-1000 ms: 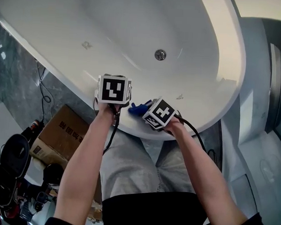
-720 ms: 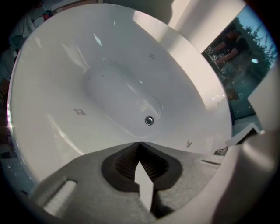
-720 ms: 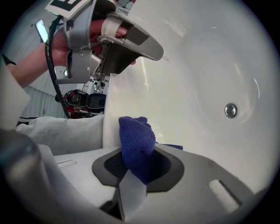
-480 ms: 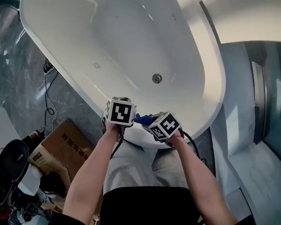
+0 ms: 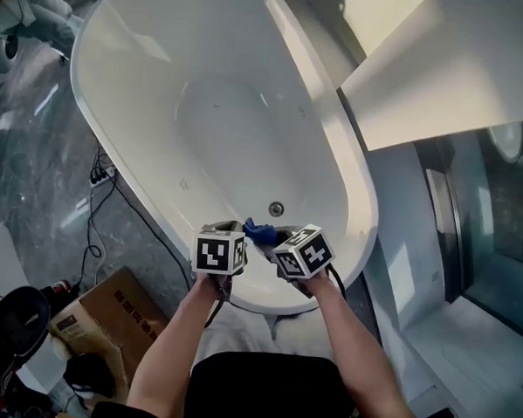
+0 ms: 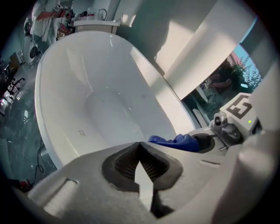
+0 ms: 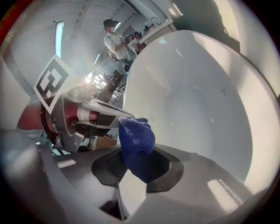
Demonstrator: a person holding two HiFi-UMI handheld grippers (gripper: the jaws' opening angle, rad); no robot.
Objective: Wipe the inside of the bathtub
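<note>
The right gripper (image 7: 131, 168) pinches a blue cloth (image 7: 136, 135) in its jaws, holding it over the near end of the white tub (image 5: 163, 85), close to the drain (image 5: 276, 209). The left gripper (image 6: 140, 151) is just beside it, its jaws pressed together on nothing.

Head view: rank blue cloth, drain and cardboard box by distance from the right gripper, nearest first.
1. The blue cloth: clamped in the jaws of the right gripper, at the near end of the bathtub.
2. The drain: on the bathtub floor, just beyond the cloth.
3. The cardboard box: on the room floor outside the bathtub, off to the person's left.
</note>
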